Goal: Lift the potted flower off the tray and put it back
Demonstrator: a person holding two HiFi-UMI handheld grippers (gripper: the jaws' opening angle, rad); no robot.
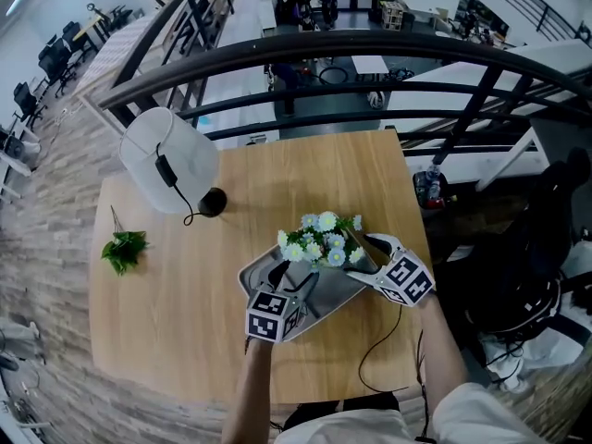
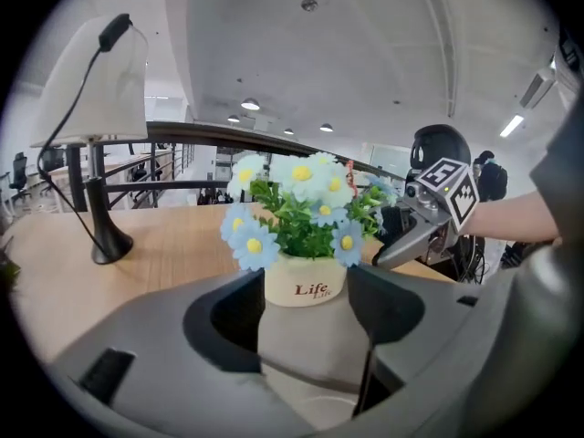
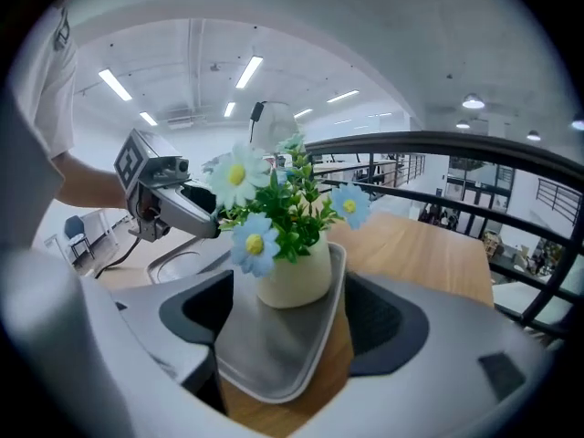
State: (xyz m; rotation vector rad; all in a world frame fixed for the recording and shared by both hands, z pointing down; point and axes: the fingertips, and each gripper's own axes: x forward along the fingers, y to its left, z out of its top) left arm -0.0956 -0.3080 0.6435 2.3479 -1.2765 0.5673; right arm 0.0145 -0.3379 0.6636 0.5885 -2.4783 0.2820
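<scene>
The potted flower, blue and white daisies in a cream pot printed "Life", stands upright on the grey tray at the table's near right. My left gripper comes at it from the near side, open, with its jaws either side of the tray surface short of the pot. My right gripper comes in from the right, open too. In the right gripper view the pot stands just beyond the jaws, above a corner of the tray. Neither gripper touches the pot.
A lamp with a white shade, a black base and a cord stands at the table's far left. A green leafy sprig lies near the left edge. A black railing runs behind the wooden table.
</scene>
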